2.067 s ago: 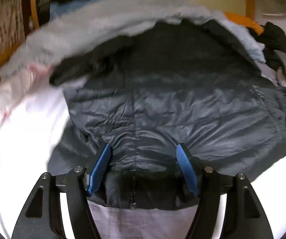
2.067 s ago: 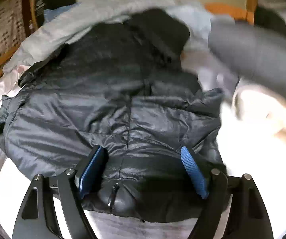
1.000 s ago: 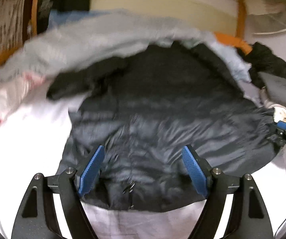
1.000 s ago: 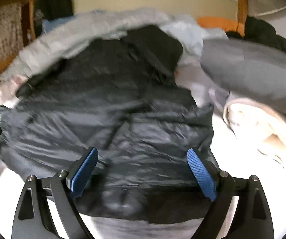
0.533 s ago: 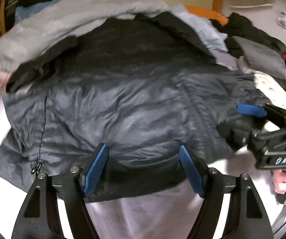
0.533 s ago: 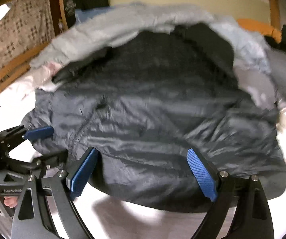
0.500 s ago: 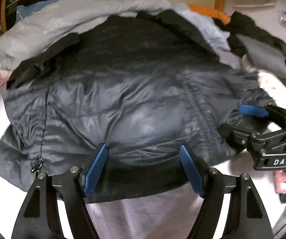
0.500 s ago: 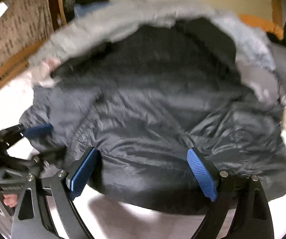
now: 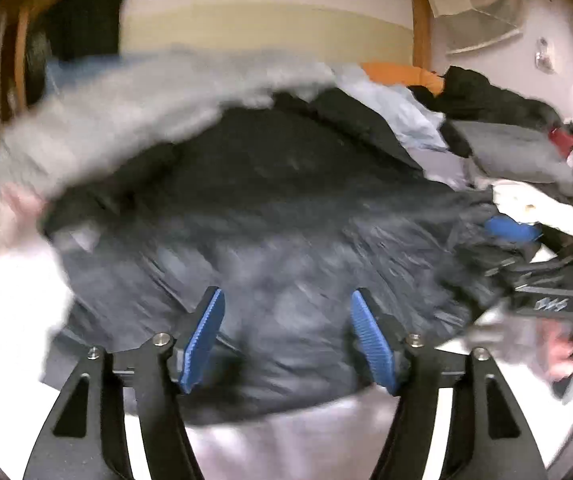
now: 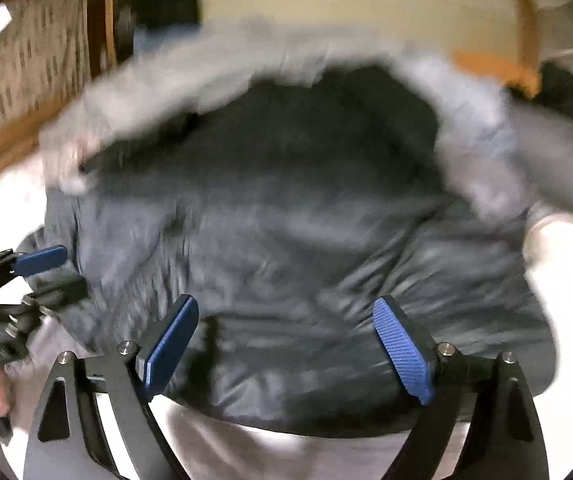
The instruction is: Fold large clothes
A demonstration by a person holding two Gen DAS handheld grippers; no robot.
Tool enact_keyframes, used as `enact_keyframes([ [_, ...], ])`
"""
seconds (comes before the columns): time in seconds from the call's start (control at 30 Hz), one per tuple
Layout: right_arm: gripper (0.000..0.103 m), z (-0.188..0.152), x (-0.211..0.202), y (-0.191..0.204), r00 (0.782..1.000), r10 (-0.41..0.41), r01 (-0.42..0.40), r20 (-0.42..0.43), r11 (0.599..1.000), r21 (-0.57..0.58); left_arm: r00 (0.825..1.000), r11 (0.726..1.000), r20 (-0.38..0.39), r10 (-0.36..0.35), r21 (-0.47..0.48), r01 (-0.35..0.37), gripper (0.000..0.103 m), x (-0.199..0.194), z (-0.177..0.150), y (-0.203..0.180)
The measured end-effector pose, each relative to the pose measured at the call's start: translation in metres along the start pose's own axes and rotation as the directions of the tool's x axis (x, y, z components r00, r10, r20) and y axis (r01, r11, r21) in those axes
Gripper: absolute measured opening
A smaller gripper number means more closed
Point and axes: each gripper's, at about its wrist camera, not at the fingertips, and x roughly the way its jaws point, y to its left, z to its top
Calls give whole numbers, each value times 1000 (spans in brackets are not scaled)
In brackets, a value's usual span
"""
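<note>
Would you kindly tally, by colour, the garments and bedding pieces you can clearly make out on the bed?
Dark padded jacket: 1
Light grey fleecy blanket: 1
Pale blue garment: 1
Black garment: 1
Grey garment: 1
Orange item: 1
Total: 6; motion blur may hide others.

Blurred dark puffer jacket (image 10: 286,240) on white bed (image 10: 2,196), seemingly between parted right gripper (image 10: 286,344) fingers

Dim warm indoor light, heavy motion blur throughout, fisheye bending and dark vignette at edges
</note>
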Motion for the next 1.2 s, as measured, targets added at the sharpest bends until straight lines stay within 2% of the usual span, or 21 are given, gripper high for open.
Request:
enact_keyframes([
  [0.07,91,12,-3,-4,996,-88,89,13,993,-74,999,999,21,42,-30,-41,67,-5,10,18],
  [0.1,91,17,-3,-10,994,-104,105,20,992,-77,998,997,22,53,-60,-52,67,-4,14,29],
  [0.17,90,22,0,-33,999,-31,31,11,999,-4,997,991,39,62,-119,-57,67,-3,15,52],
  [0.2,85,23,5,-42,1000,-11,11,-2,999,33,995,989,47,86,-126,-80,67,-2,13,61],
  [0.27,80,21,16,-58,998,-45,48,-48,997,61,989,982,15,149,-118,-147,64,8,10,75],
  [0.37,68,17,34,-74,989,-100,106,-111,993,53,979,965,-72,191,-168,-201,59,30,3,101],
  [0.43,38,14,47,-87,984,-83,95,-160,993,71,969,941,-144,201,-246,-232,57,48,-10,122],
  [0.47,34,12,53,-91,979,-78,95,-188,992,79,959,922,-195,207,-287,-258,56,57,-18,132],
  [0.5,32,8,64,-96,969,-70,95,-237,991,95,956,909,-235,174,-336,-248,55,64,-25,140],
  [0.57,32,2,75,-103,963,-42,78,-264,989,128,957,892,-258,130,-390,-226,54,69,-28,151],
  [0.7,32,3,66,-107,971,-31,67,-238,987,146,950,902,-279,141,-360,-240,51,65,-27,142],
  [0.73,32,4,57,-109,976,-42,76,-214,985,155,958,898,-259,120,-383,-216,50,55,-25,139],
  [0.8,32,7,36,-105,984,-31,58,-174,987,153,988,896,-154,24,-435,-89,50,23,-19,130],
  [0.83,32,10,20,-101,988,-14,35,-152,991,131,994,915,-106,-1,-402,-42,51,7,-12,120],
  [0.9,32,12,-2,-88,993,-1,10,-118,997,78,998,964,-55,11,-264,-25,55,-20,-1,98],
  [0.97,38,14,-21,-71,996,14,-13,-91,1000,7,1000,987,-19,-5,-161,2,61,-39,1,76],
  [1.0,50,13,-28,-60,997,18,-21,-81,999,-36,997,986,-34,-65,-157,59,63,-41,-2,71],
  [1.03,68,10,-31,-50,997,17,-23,-79,996,-80,986,976,-75,-147,-175,132,67,-37,-7,68],
  [1.07,80,8,-33,-42,996,6,-16,-86,992,-121,971,964,-123,-205,-199,178,67,-31,-13,67],
  [1.1,94,4,-34,-33,995,-12,-6,-94,983,-186,964,960,-155,-215,-214,179,67,-27,-19,66],
  [1.2,95,-12,-38,-12,996,-41,10,-78,934,-357,980,985,-158,-122,-143,99,66,-32,-28,57],
])
